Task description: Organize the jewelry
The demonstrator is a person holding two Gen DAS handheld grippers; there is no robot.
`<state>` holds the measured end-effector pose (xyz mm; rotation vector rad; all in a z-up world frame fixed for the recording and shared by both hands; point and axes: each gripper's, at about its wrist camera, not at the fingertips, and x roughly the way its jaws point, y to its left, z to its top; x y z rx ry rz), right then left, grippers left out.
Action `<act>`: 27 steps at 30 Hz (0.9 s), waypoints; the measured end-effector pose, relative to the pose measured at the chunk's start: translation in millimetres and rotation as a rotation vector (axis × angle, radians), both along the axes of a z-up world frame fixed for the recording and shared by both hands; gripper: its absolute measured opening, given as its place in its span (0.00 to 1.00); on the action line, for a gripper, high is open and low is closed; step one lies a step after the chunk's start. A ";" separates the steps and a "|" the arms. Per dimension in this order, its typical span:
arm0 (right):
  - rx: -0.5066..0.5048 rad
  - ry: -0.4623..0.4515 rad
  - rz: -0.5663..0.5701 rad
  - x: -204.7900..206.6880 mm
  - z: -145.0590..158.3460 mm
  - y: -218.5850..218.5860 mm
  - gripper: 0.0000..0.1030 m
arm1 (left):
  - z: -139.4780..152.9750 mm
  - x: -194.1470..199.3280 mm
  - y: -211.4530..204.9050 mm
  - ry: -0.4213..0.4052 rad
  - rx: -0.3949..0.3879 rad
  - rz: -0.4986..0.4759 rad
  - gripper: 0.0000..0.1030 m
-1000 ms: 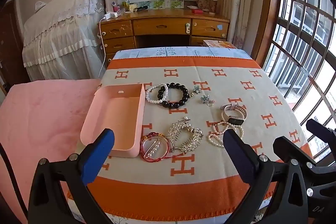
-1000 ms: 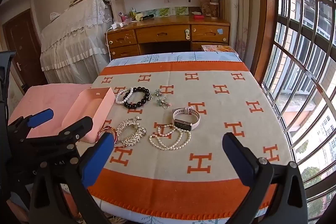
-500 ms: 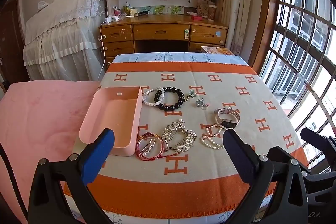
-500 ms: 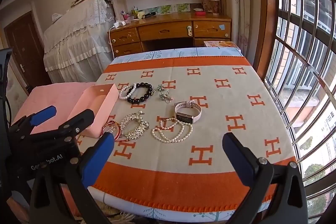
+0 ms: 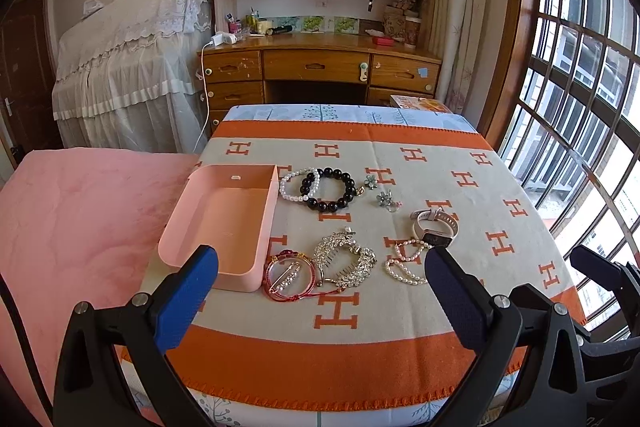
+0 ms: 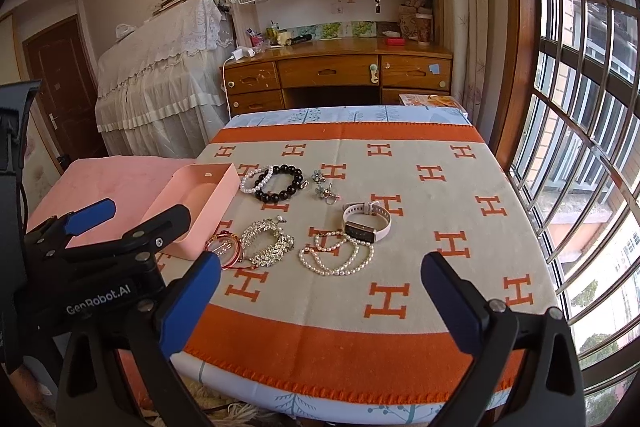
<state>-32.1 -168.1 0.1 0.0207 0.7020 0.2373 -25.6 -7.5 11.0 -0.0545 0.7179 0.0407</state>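
An empty pink tray [image 5: 188,227] [image 6: 222,187] lies at the table's left. Beside it lie a white pearl bracelet [image 5: 294,185], a black bead bracelet [image 5: 340,203] [image 6: 280,193], two small flower pieces [image 5: 386,199], a white watch [image 5: 434,227] [image 6: 366,223], a pearl strand [image 5: 402,267] [image 6: 336,259], a silver comb [image 5: 346,259] [image 6: 268,243] and a red bangle [image 5: 288,277]. My left gripper [image 5: 320,293] is open and empty above the table's near edge. My right gripper [image 6: 320,295] is open and empty, to its right.
The table carries an orange and beige H-pattern cloth [image 5: 400,359]. A pink blanket [image 5: 80,219] lies to the left. A wooden desk [image 5: 320,71] with shelves stands behind. A barred window [image 6: 580,107] runs along the right.
Both grippers have drawn back and risen a little from the table, so the jewelry looks farther away. Both stay open. Nothing on the table has moved.
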 end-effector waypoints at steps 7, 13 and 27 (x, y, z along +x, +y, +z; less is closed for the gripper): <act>-0.007 -0.003 0.034 3.3 -3.4 3.7 0.84 | -3.3 4.9 -1.6 0.020 0.005 0.008 0.99; -0.009 -0.003 0.038 5.2 -3.4 3.6 0.81 | -6.2 12.1 -3.5 0.033 0.007 -0.009 0.99; 0.002 -0.030 0.044 28.6 25.6 -7.9 0.78 | 6.5 38.4 -5.5 0.043 0.034 -0.039 0.99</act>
